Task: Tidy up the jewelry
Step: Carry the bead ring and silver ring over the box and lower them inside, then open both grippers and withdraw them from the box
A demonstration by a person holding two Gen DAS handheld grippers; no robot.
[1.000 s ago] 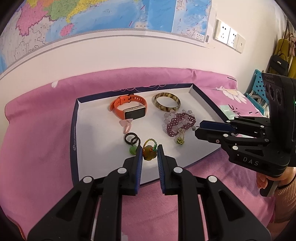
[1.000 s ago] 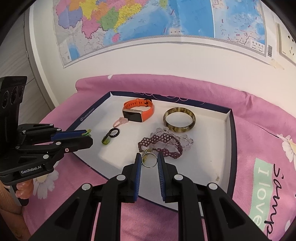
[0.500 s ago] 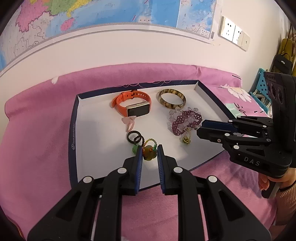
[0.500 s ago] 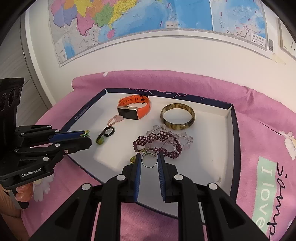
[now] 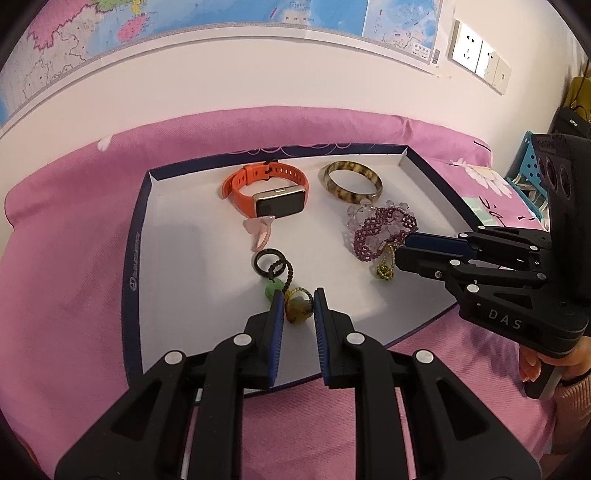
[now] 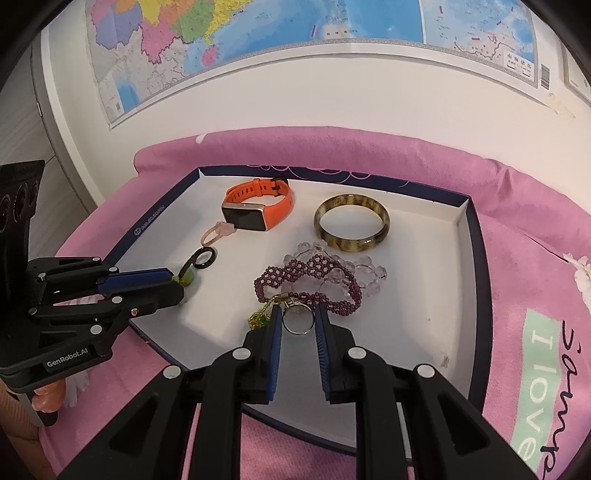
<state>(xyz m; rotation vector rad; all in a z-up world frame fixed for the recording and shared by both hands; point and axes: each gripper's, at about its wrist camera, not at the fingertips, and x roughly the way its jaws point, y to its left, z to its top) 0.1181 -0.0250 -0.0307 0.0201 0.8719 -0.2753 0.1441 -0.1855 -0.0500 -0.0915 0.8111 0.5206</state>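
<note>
A white tray with a dark blue rim (image 5: 133,266) (image 6: 476,236) lies on a pink cloth. My left gripper (image 5: 298,299) is shut on a brown-green stone pendant (image 5: 297,309) with a beaded loop, low over the tray's near part. My right gripper (image 6: 297,317) is shut on a silver ring (image 6: 296,321) with a yellow-green tassel (image 6: 260,317), beside a purple beaded bracelet (image 6: 314,280) (image 5: 380,229). In the tray lie an orange smartwatch (image 5: 266,188) (image 6: 256,206), a tortoiseshell bangle (image 5: 351,181) (image 6: 352,221), a pink ring charm (image 5: 260,236) and a black ring (image 5: 267,260) (image 6: 204,257).
A clear bead bracelet (image 6: 365,275) lies under the purple one. The pink cloth (image 5: 66,258) covers the surface around the tray. A white wall with a map (image 6: 295,33) stands behind. A blue crate (image 5: 528,166) is at the far right.
Both grippers have moved a little forward and lower over the tray, each still holding its piece. The jewelry in the tray has not moved.
</note>
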